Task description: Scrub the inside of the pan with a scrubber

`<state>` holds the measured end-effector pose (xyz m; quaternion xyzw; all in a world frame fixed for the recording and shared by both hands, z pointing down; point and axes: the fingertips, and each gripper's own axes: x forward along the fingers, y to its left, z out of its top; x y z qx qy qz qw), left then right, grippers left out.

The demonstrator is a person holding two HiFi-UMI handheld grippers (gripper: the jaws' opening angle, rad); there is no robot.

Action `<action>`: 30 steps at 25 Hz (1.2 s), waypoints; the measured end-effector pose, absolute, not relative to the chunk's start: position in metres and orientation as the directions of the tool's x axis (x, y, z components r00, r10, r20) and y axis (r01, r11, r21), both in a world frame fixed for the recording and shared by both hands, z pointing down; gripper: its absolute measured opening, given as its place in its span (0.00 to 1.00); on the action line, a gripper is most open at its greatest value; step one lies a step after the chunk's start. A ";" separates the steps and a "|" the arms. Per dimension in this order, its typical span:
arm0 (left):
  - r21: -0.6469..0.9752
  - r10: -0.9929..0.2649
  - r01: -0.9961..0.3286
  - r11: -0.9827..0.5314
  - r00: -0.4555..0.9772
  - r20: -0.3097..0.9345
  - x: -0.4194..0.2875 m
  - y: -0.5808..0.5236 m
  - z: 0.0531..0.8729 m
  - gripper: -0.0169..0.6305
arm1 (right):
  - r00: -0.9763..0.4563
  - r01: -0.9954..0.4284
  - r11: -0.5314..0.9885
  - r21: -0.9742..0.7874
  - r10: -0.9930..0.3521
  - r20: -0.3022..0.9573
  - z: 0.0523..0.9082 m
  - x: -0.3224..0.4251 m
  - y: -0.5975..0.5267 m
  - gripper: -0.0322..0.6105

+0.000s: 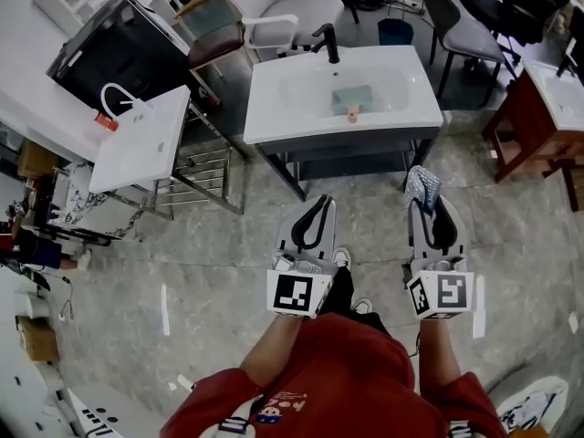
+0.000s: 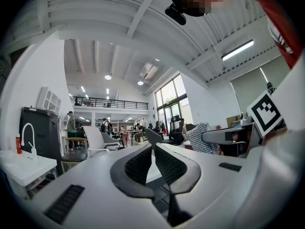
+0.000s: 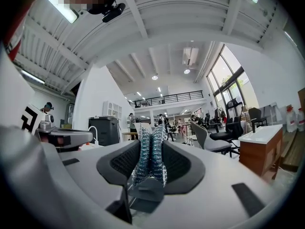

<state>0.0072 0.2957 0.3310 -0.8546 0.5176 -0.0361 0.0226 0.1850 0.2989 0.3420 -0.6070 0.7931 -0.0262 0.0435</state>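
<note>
The grey marbled floor (image 1: 210, 272) fills most of the head view. At twelve o'clock on it stands the wide white ceramic washbasin on a dark metal frame (image 1: 274, 108), with its black tap (image 1: 328, 42) at the far rim. A smaller white basin on a wire stand (image 1: 146, 140) sits at about ten o'clock. The person stands back from the big basin with both tools held low and level in front of the body and pointing toward it. This looks like a carrying pose on the approach rather than a working one, so the scrubbing seems not yet begun. The left gripper (image 1: 321, 201) has its jaws pressed together on nothing. Its own view (image 2: 152, 149) shows the ribbed pads meeting at the tips with only air beyond them, probably kept free to steady the pan. The right gripper (image 1: 431, 210) is pinching the silvery-blue mesh scrubber (image 1: 422, 188). In the right gripper view (image 3: 151, 149) the scrubber (image 3: 150, 159) is squeezed upright between the pads, with its wad standing out past the tips at twelve o'clock, so a free face is there to rub with. No pan can be made out. The bowl holds only a pale green squarish block (image 1: 351, 97) and a small tan piece (image 1: 352, 114), both well apart from the scrubber, at about eleven o'clock from it.
</note>
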 end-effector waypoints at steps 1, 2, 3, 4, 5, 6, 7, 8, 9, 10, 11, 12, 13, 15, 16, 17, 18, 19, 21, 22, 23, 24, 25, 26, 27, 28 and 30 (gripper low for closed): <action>-0.070 -0.888 -0.885 -0.460 0.459 0.038 0.004 0.288 0.334 0.08 | -0.260 -0.961 0.262 -0.091 -0.965 -0.035 0.343 0.183 0.292 0.30; -0.065 -0.890 -0.887 -0.456 0.455 0.035 0.001 0.279 0.335 0.08 | -0.261 -0.961 0.263 -0.085 -0.965 -0.032 0.344 0.181 0.284 0.30; -0.061 -0.892 -0.890 -0.452 0.451 0.030 -0.002 0.269 0.337 0.08 | -0.264 -0.961 0.266 -0.075 -0.964 -0.030 0.345 0.180 0.275 0.30; -0.059 -0.893 -0.891 -0.449 0.449 0.026 -0.005 0.258 0.338 0.08 | -0.267 -0.961 0.268 -0.066 -0.963 -0.027 0.346 0.178 0.265 0.30; -0.058 -0.894 -0.892 -0.448 0.448 0.024 -0.008 0.248 0.339 0.08 | -0.268 -0.961 0.269 -0.059 -0.963 -0.022 0.346 0.176 0.254 0.30; -0.058 -0.894 -0.892 -0.448 0.448 0.025 -0.011 0.237 0.341 0.08 | -0.269 -0.962 0.269 -0.054 -0.963 -0.018 0.347 0.173 0.243 0.30; -0.056 -0.894 -0.892 -0.449 0.448 0.025 -0.015 0.225 0.341 0.08 | -0.269 -0.962 0.270 -0.050 -0.963 -0.015 0.347 0.170 0.230 0.30; -0.053 -0.894 -0.892 -0.448 0.448 0.024 -0.018 0.213 0.341 0.08 | -0.271 -0.962 0.271 -0.045 -0.963 -0.012 0.346 0.166 0.218 0.30; -0.047 -0.895 -0.893 -0.447 0.446 0.021 -0.023 0.202 0.341 0.08 | -0.274 -0.961 0.274 -0.038 -0.962 -0.009 0.345 0.162 0.205 0.30; -0.042 -0.896 -0.895 -0.444 0.444 0.019 -0.028 0.190 0.341 0.08 | -0.278 -0.960 0.278 -0.030 -0.960 -0.007 0.344 0.157 0.192 0.30; -0.039 -0.897 -0.897 -0.441 0.441 0.016 -0.033 0.179 0.340 0.08 | -0.284 -0.959 0.284 -0.021 -0.959 -0.004 0.342 0.151 0.180 0.30; -0.038 -0.899 -0.898 -0.438 0.438 0.015 -0.039 0.169 0.340 0.08 | -0.289 -0.957 0.289 -0.013 -0.957 0.000 0.341 0.145 0.169 0.30; -0.042 -0.901 -0.900 -0.434 0.434 0.016 -0.044 0.159 0.340 0.08 | -0.292 -0.956 0.292 -0.007 -0.956 0.004 0.340 0.139 0.159 0.31; -0.060 -0.906 -0.904 -0.424 0.423 0.018 -0.055 0.141 0.341 0.08 | -0.294 -0.956 0.294 0.001 -0.956 0.011 0.339 0.128 0.142 0.31; -0.063 -0.907 -0.905 -0.420 0.420 0.017 -0.060 0.132 0.342 0.08 | -0.294 -0.956 0.294 0.004 -0.956 0.013 0.338 0.123 0.134 0.31; -0.060 -0.907 -0.905 -0.421 0.421 0.012 -0.063 0.124 0.342 0.08 | -0.294 -0.956 0.294 0.010 -0.956 0.015 0.337 0.119 0.127 0.31; -0.050 -0.906 -0.904 -0.424 0.424 0.005 -0.066 0.117 0.342 0.08 | -0.293 -0.956 0.294 0.018 -0.956 0.017 0.337 0.115 0.121 0.31; -0.038 -0.904 -0.903 -0.427 0.428 -0.002 -0.068 0.110 0.342 0.08 | -0.293 -0.956 0.293 0.026 -0.956 0.019 0.336 0.111 0.114 0.31; -0.024 -0.900 -0.900 -0.435 0.435 -0.006 -0.073 0.097 0.342 0.08 | -0.290 -0.956 0.291 0.036 -0.957 0.023 0.335 0.104 0.101 0.31; -0.022 -0.898 -0.898 -0.440 0.440 -0.007 -0.075 0.092 0.342 0.08 | -0.288 -0.957 0.289 0.037 -0.957 0.023 0.335 0.101 0.094 0.31; -0.021 -0.895 -0.895 -0.445 0.446 -0.008 -0.076 0.087 0.341 0.08 | -0.286 -0.957 0.287 0.037 -0.958 0.023 0.334 0.098 0.089 0.31; -0.020 -0.893 -0.893 -0.450 0.450 -0.009 -0.078 0.083 0.341 0.08 | -0.284 -0.958 0.285 0.038 -0.958 0.024 0.333 0.095 0.084 0.31; -0.015 -0.892 -0.892 -0.452 0.452 -0.009 -0.079 0.078 0.341 0.08 | -0.283 -0.958 0.284 0.038 -0.959 0.025 0.333 0.094 0.080 0.31; -0.010 -0.892 -0.892 -0.452 0.452 -0.008 -0.080 0.074 0.342 0.08 | -0.282 -0.958 0.283 0.038 -0.959 0.028 0.334 0.093 0.076 0.31; -0.005 -0.892 -0.892 -0.451 0.451 -0.006 -0.081 0.070 0.343 0.08 | -0.281 -0.959 0.282 0.038 -0.959 0.031 0.334 0.092 0.072 0.31; -0.002 -0.893 -0.893 -0.450 0.450 -0.004 -0.082 0.066 0.343 0.08 | -0.280 -0.959 0.281 0.039 -0.960 0.033 0.335 0.092 0.069 0.31; -0.003 -0.892 -0.892 -0.452 0.452 0.002 -0.081 0.056 0.344 0.08 | -0.275 -0.960 0.276 0.041 -0.961 0.036 0.336 0.095 0.060 0.31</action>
